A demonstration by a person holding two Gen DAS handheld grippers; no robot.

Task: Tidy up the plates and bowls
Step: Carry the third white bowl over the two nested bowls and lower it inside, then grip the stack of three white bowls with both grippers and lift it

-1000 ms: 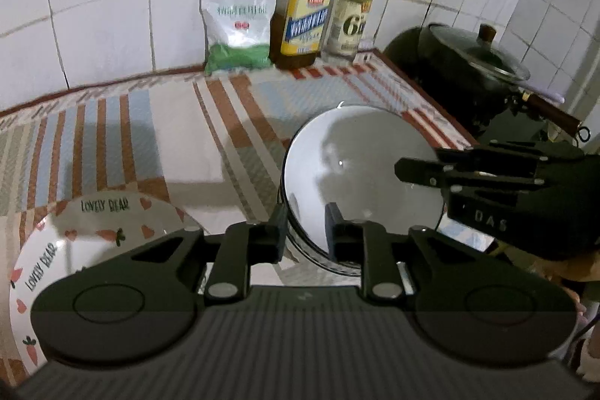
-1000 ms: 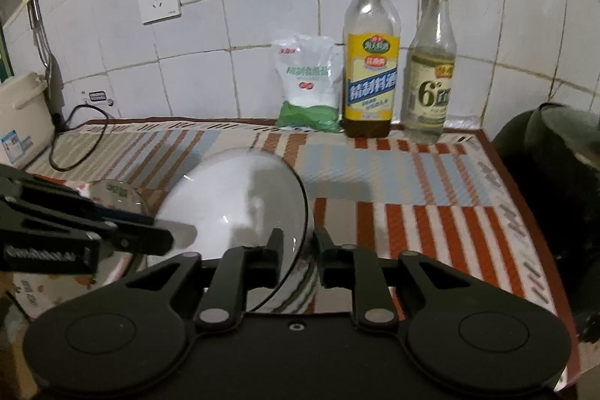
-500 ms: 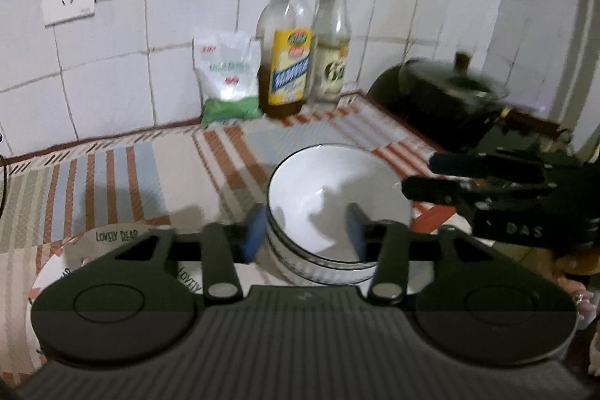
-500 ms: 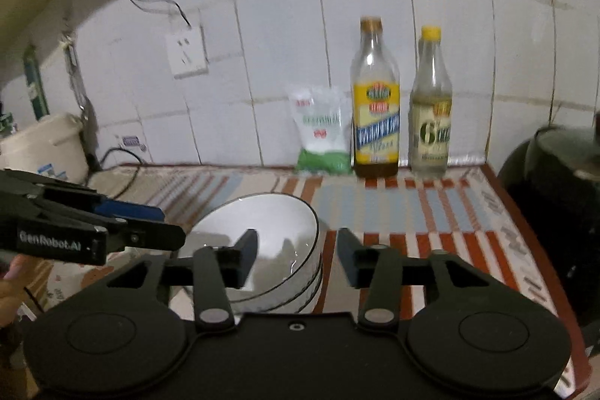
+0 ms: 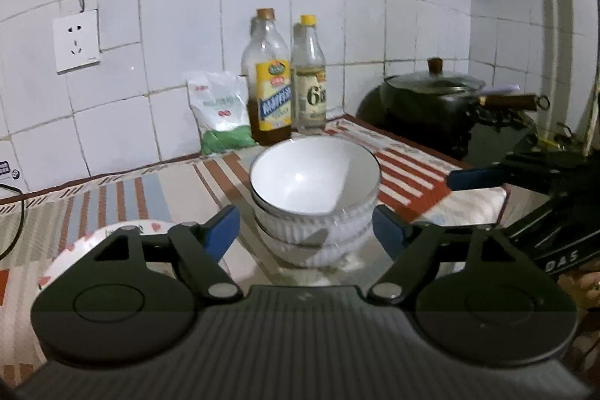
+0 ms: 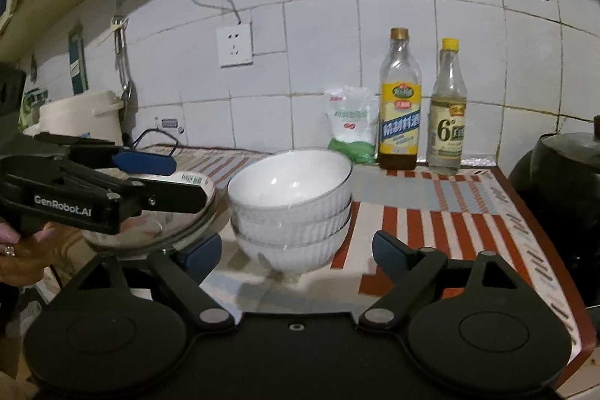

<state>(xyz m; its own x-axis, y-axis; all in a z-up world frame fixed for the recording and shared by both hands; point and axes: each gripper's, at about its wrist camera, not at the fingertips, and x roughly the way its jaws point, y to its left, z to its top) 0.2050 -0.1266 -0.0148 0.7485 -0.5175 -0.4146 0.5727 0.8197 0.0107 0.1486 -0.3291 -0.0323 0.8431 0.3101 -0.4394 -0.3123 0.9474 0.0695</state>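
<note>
Three white ribbed bowls (image 5: 315, 197) (image 6: 290, 205) stand nested in one stack on the striped cloth (image 5: 123, 197). My left gripper (image 5: 305, 233) has drawn back just short of the stack. Its jaws are opening, and the blue pads (image 5: 221, 231) stand clear of the bowls on either side. My right gripper (image 6: 296, 252) faces the stack from the other side, its jaws also opening and its pads off the bowls. A plate with red hearts (image 5: 82, 242) lies left of the stack, half hidden behind my left finger. In the right wrist view a plate with a barcode sticker (image 6: 187, 223) lies under the left gripper (image 6: 168, 180).
Against the tiled wall stand an oil bottle (image 5: 270, 81), a vinegar bottle (image 5: 309, 77) and a white-green bag (image 5: 221, 111). A black lidded pot (image 5: 431, 107) sits at the right. A white container (image 6: 80, 115) and a cable (image 6: 157, 137) are at the far left.
Both grippers held the tilted top bowl by its rim. They have let go, opened wide and pulled back. The bowl now sits level in the stack.
</note>
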